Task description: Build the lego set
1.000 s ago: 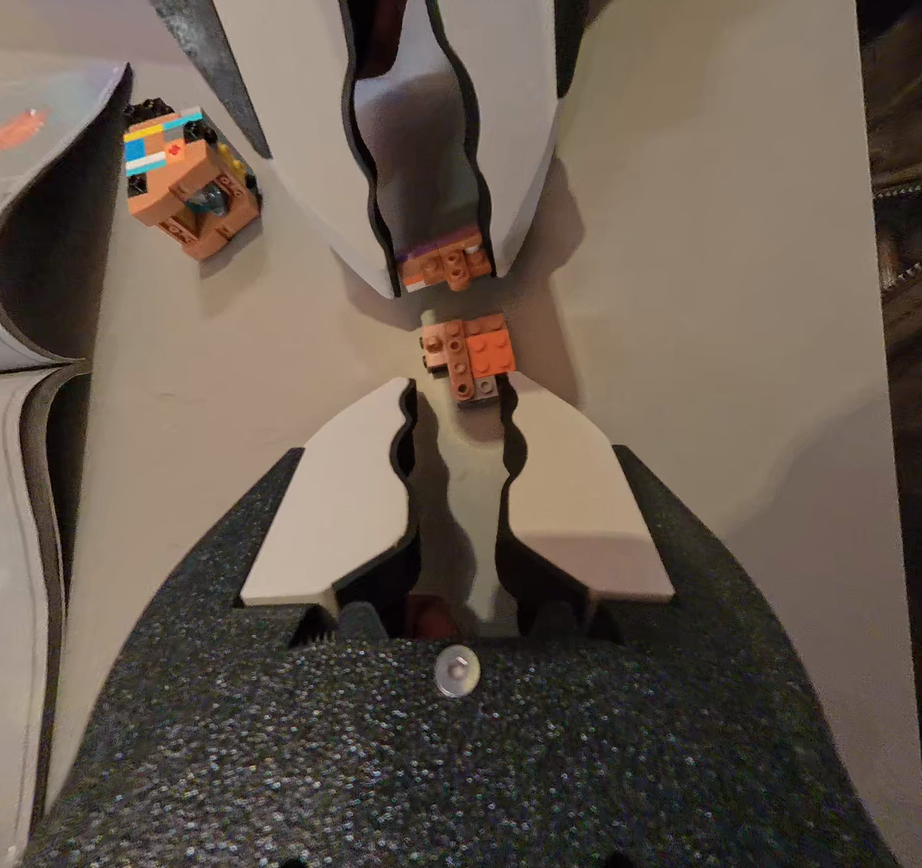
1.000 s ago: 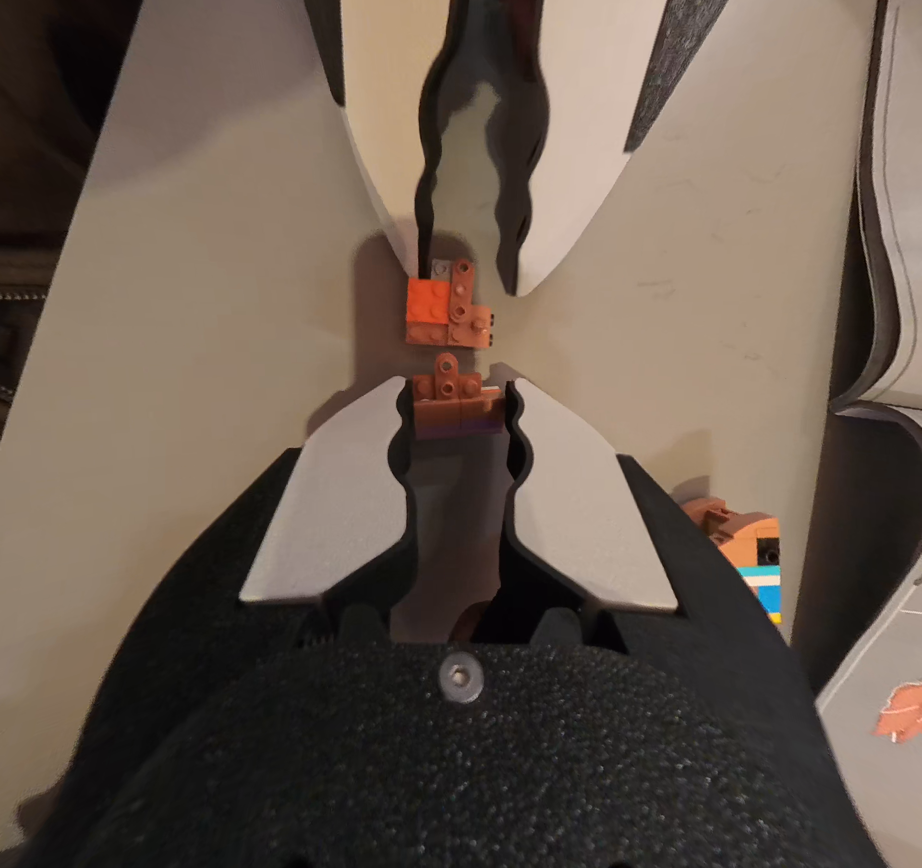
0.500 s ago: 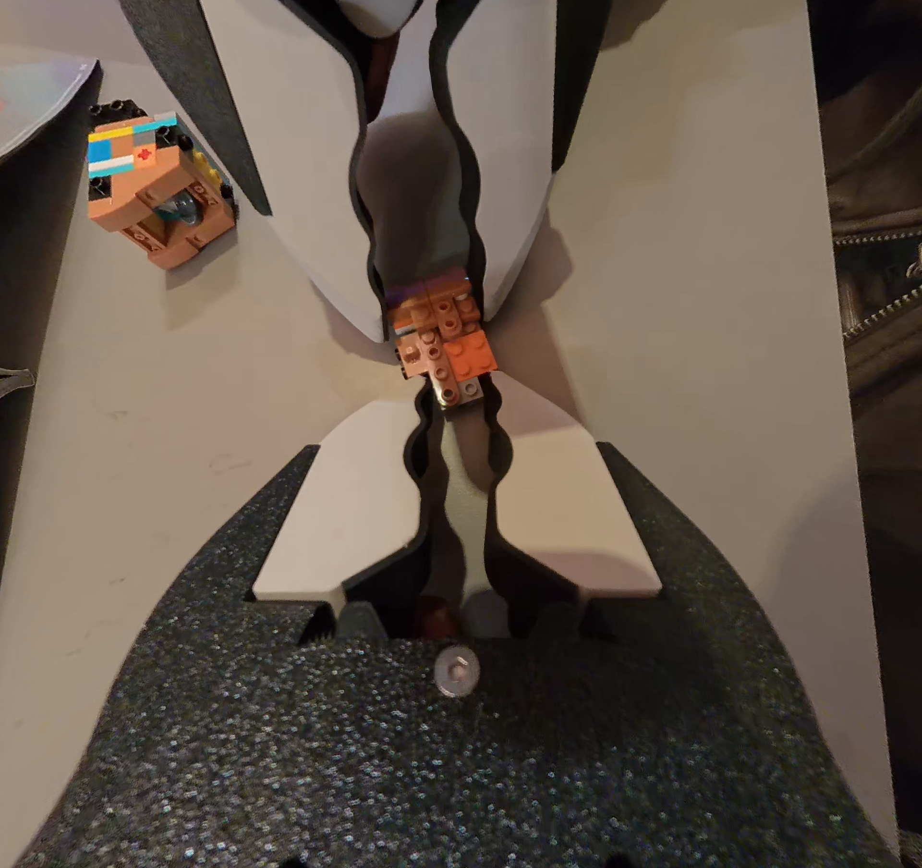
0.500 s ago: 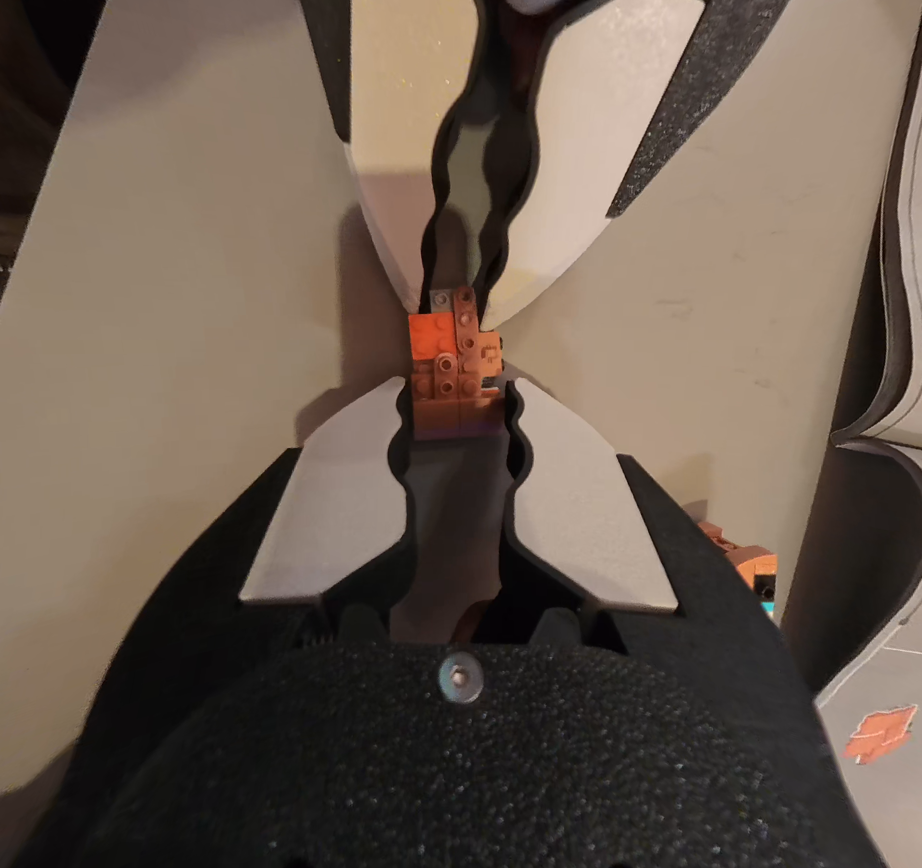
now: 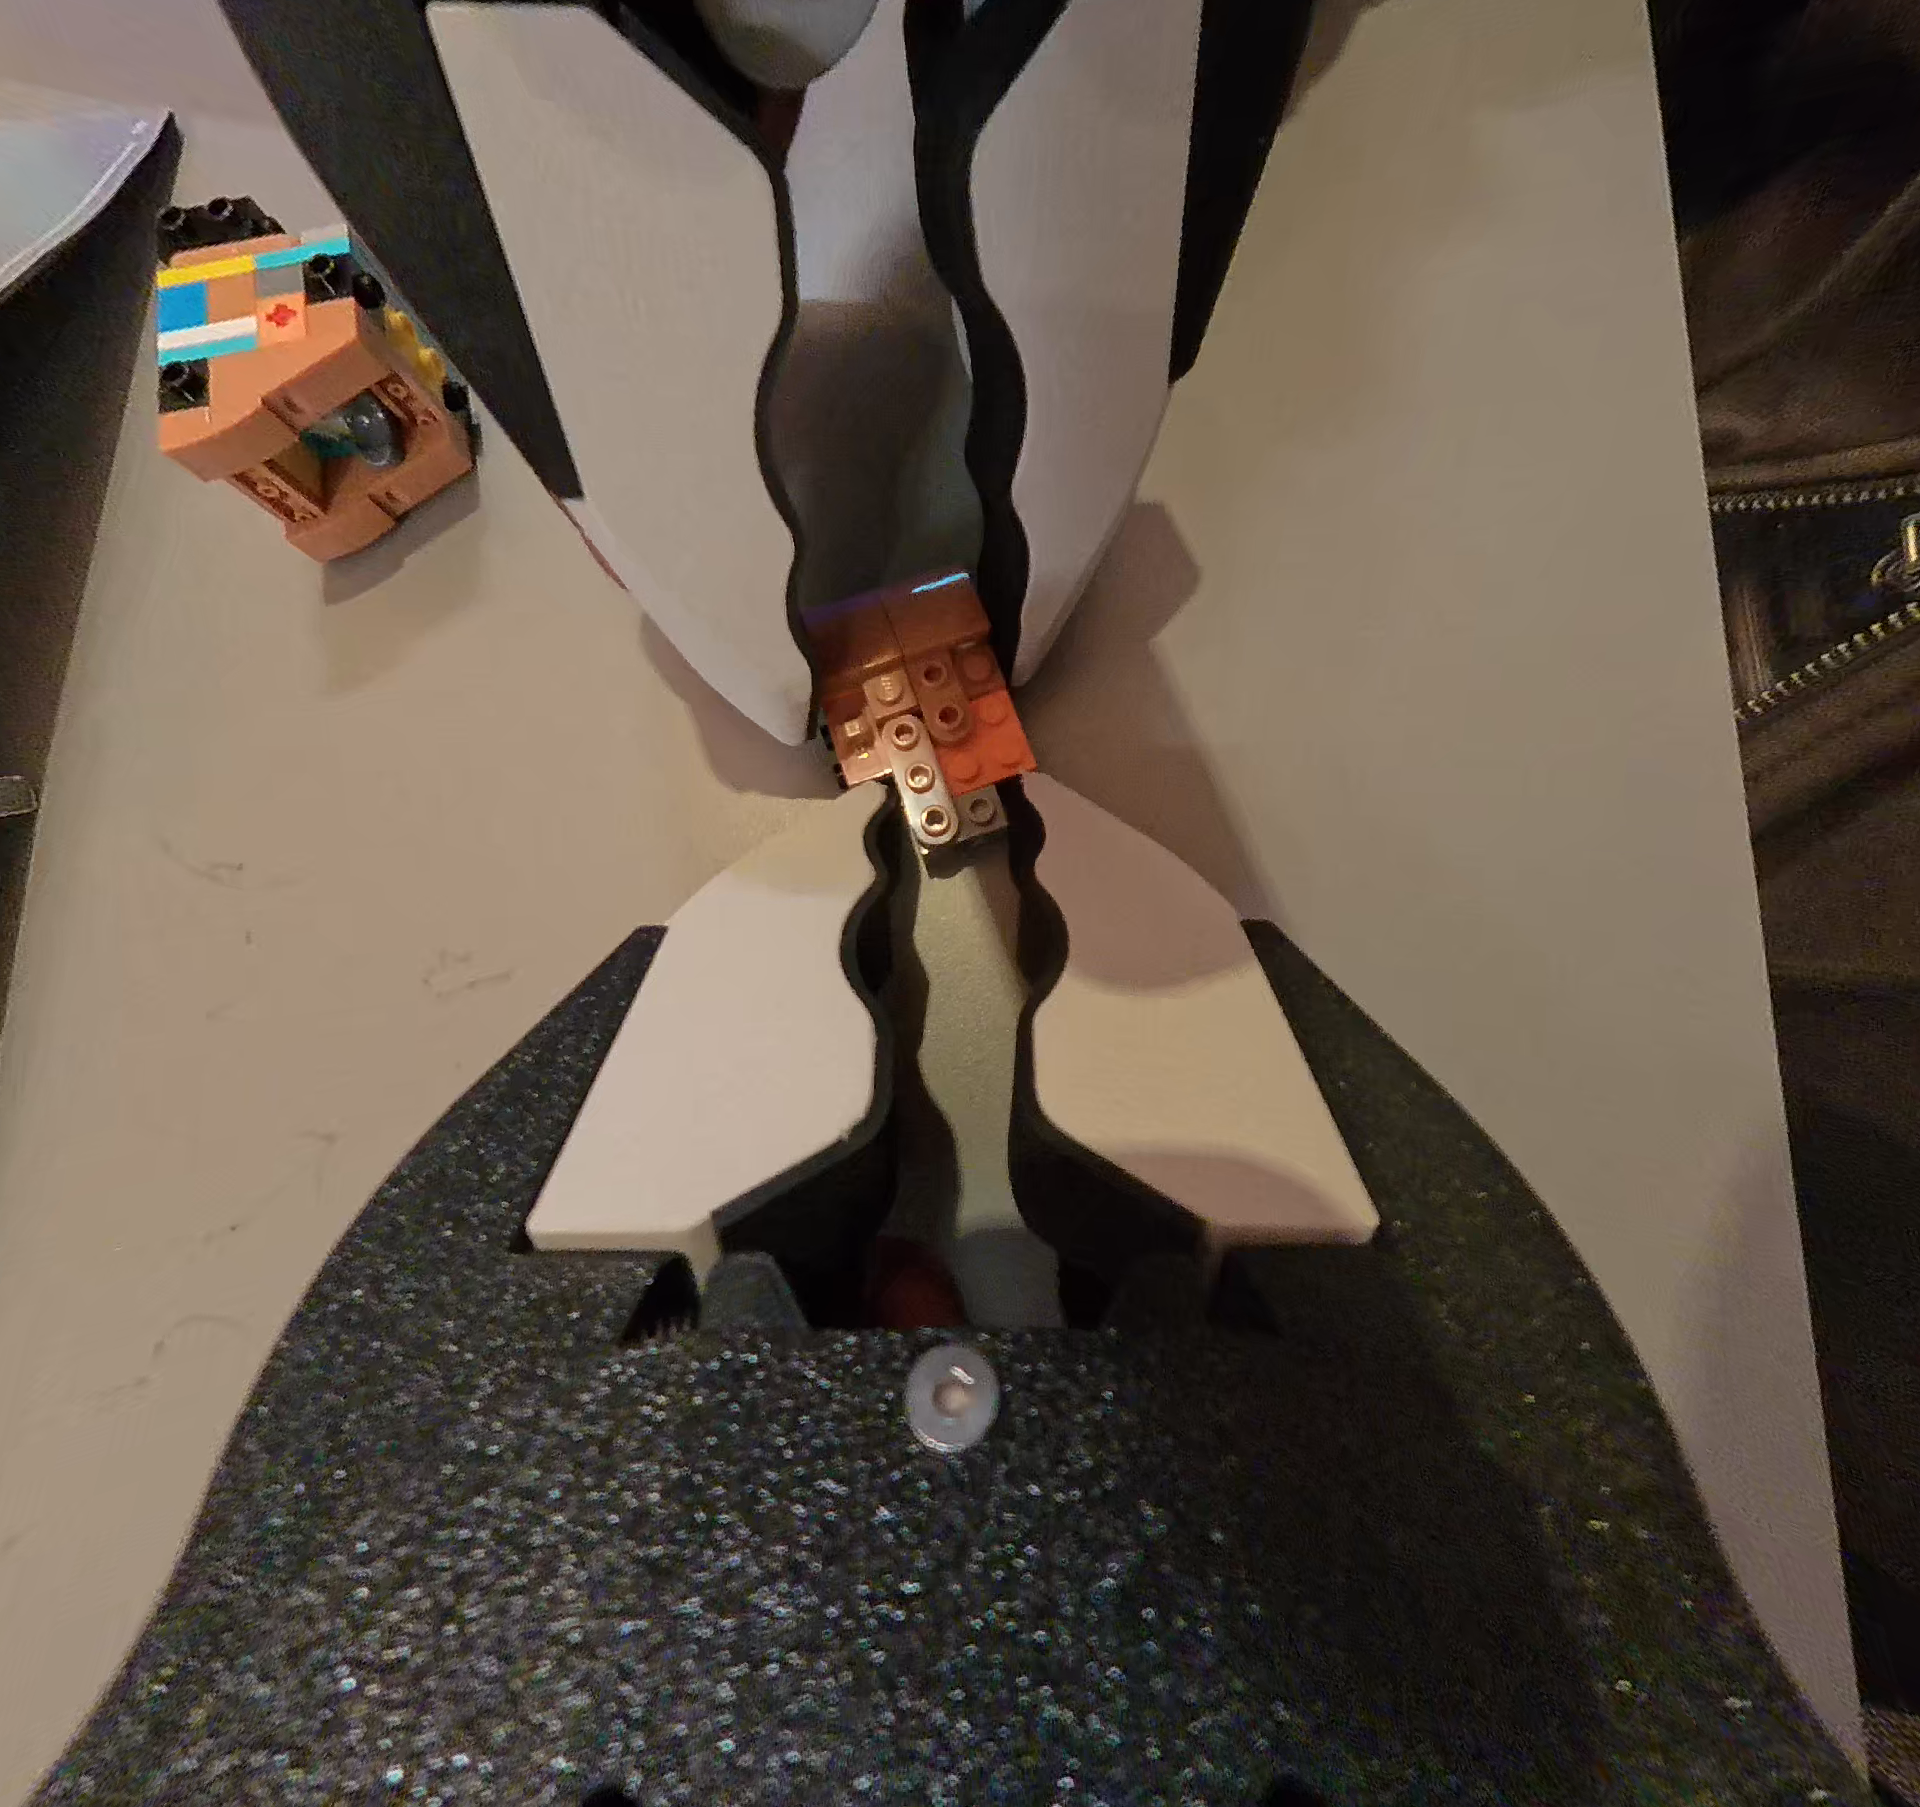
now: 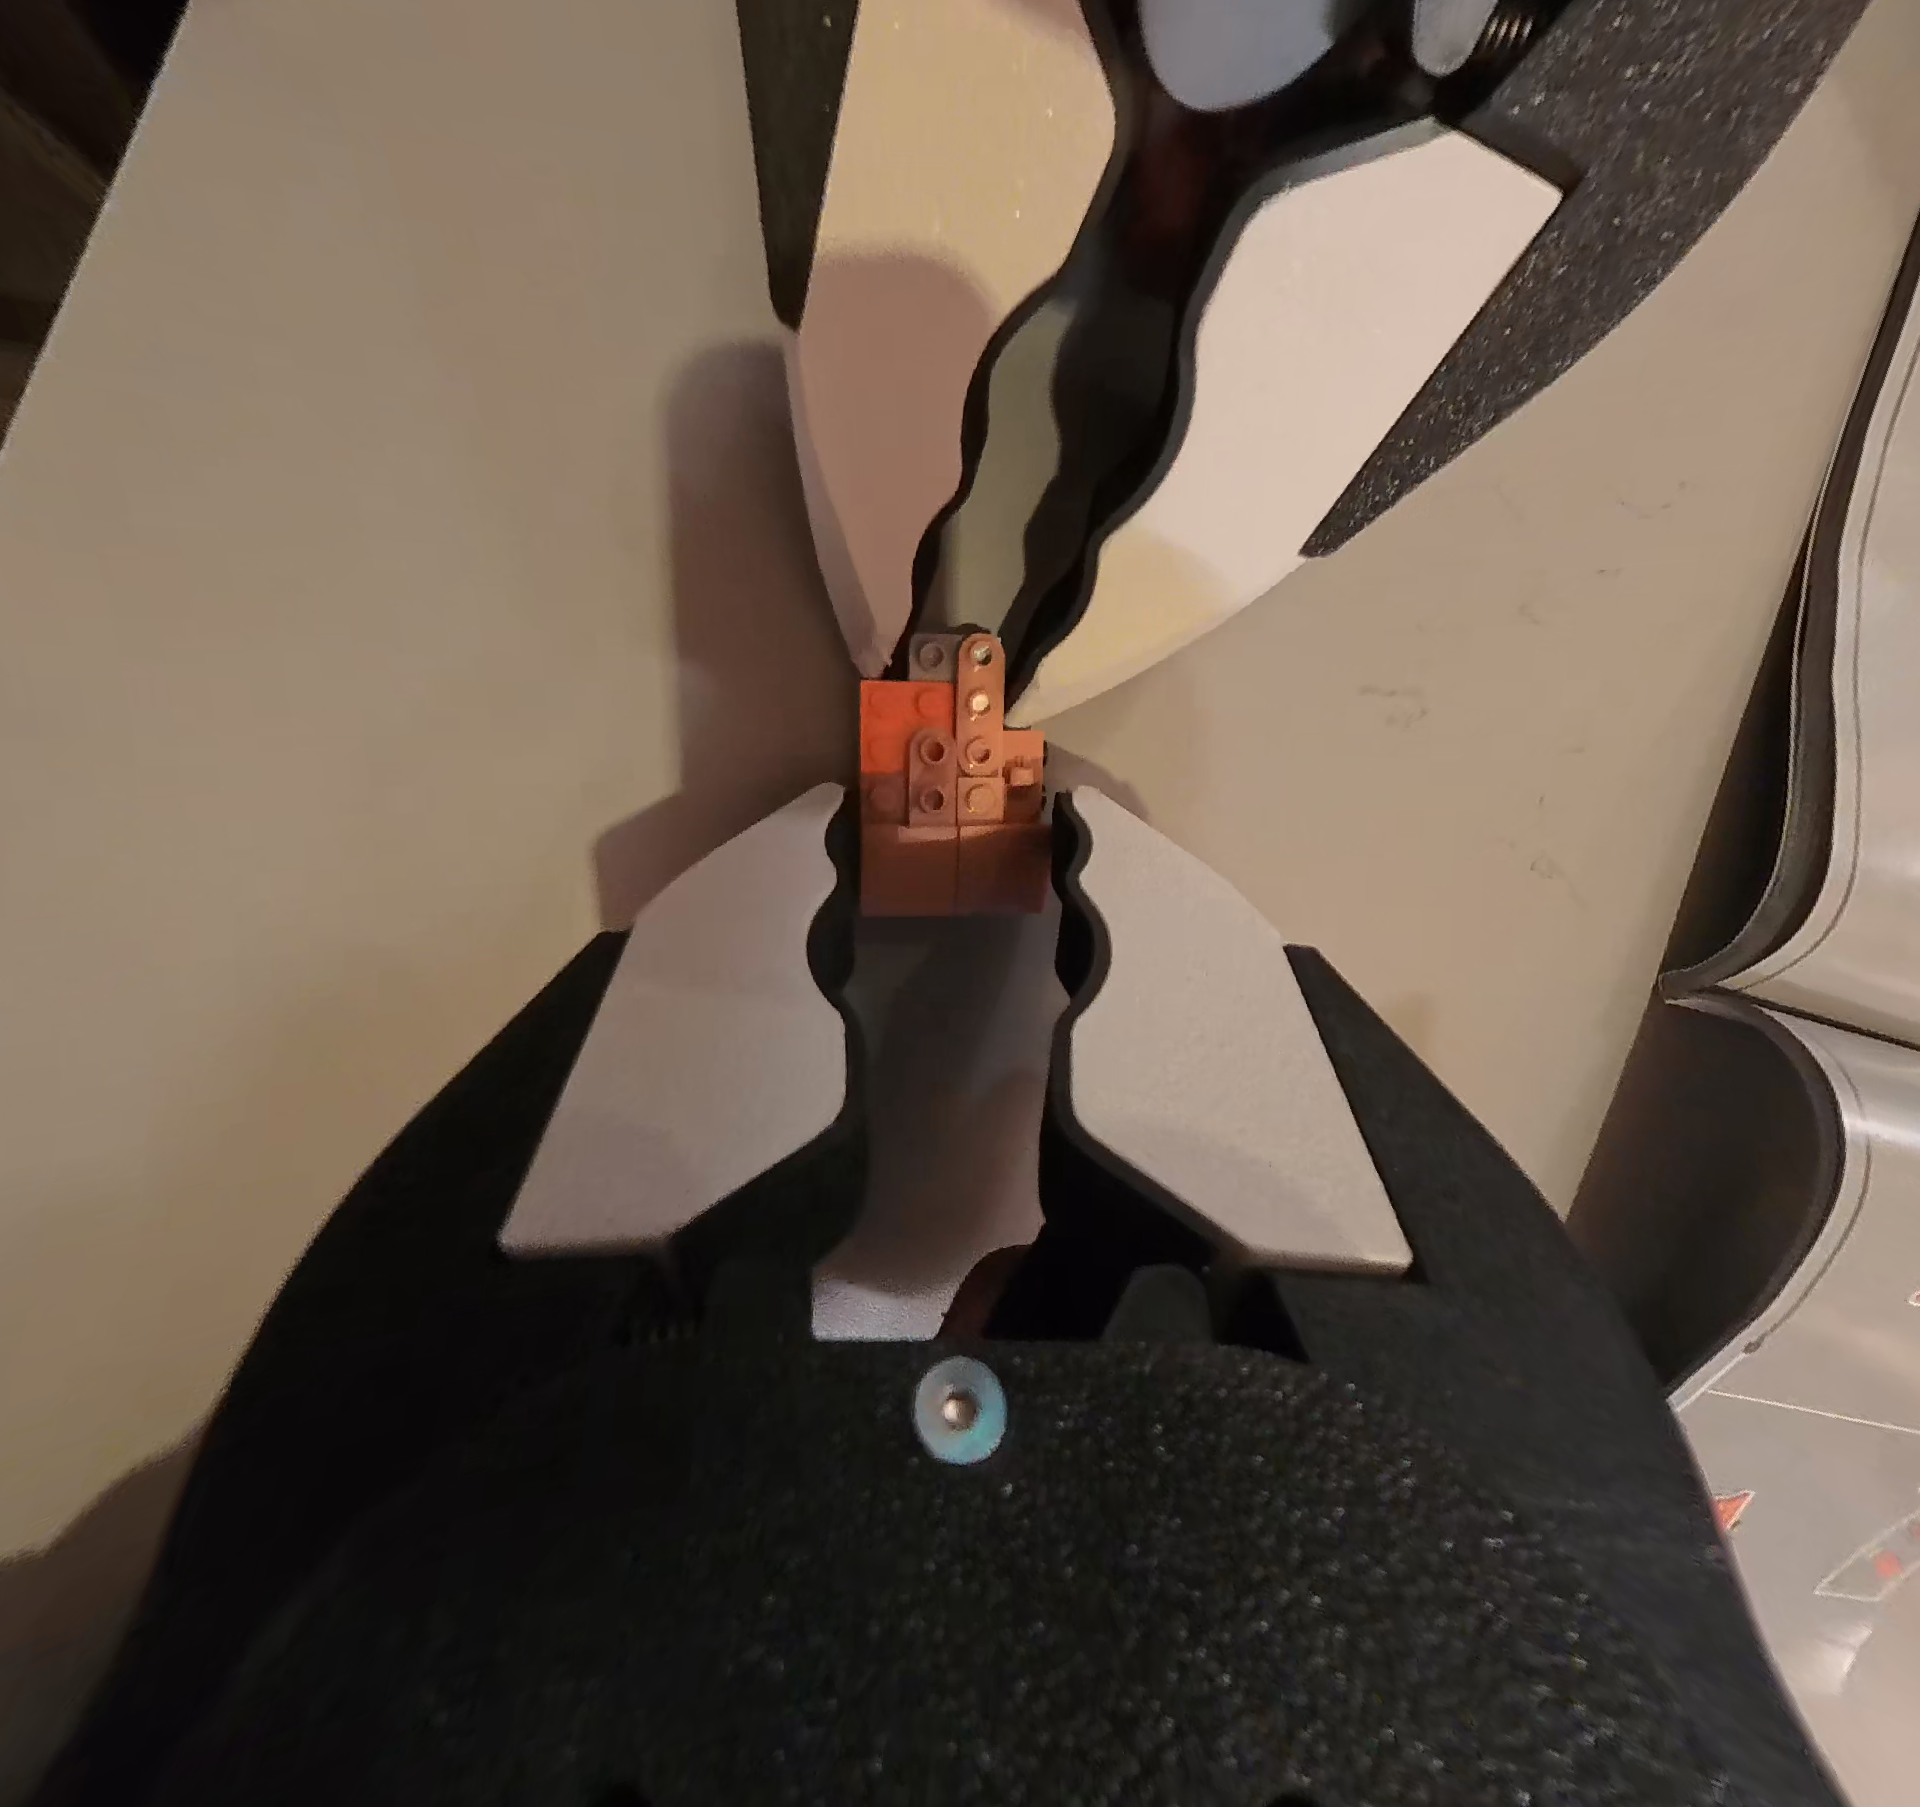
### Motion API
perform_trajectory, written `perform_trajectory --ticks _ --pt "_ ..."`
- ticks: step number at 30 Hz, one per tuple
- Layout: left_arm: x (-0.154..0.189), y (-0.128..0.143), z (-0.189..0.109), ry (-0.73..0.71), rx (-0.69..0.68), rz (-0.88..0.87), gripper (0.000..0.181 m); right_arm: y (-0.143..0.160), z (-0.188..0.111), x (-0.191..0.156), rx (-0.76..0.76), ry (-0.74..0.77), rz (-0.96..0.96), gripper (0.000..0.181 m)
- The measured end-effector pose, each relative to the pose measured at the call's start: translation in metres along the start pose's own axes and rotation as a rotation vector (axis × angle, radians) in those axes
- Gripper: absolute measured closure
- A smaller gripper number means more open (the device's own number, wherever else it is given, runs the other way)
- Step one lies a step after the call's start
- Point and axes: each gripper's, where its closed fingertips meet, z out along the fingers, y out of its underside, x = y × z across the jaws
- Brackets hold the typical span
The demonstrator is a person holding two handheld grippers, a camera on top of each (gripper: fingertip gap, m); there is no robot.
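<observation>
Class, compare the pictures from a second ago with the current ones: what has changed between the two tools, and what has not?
The gap between the two brick pieces has closed: the left tool pushed its orange piece against the brown piece in the right tool, and they now overlap. Both tools stayed shut on their pieces. The small model remains on the table.

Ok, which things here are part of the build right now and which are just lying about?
In use:
- left gripper
- right gripper
- orange plate piece
- brown block piece

Lying about:
- finished tan model
- booklet
</observation>
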Motion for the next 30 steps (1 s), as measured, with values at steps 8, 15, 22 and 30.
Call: perform_trajectory --ticks 8,15,22,30 --pt "0.0005 -0.0001 0.0000 0.004 0.003 0.000 0.161 0.0006 0.0011 -0.0009 -0.033 -0.059 -0.013 0.147" --pt "0.0002 -0.0003 -0.0007 -0.001 0.010 -0.002 0.161 0.0005 0.0012 -0.0009 -0.024 -0.072 -0.038 0.147" --pt "0.0001 -0.0007 -0.0006 -0.003 0.010 0.000 0.161 0.0004 0.0013 -0.0010 -0.051 -0.071 -0.060 0.146" --pt "0.0003 -0.0014 -0.0008 -0.008 0.015 0.007 0.161 -0.0003 0.0026 -0.0019 -0.075 -0.107 -0.067 0.146"
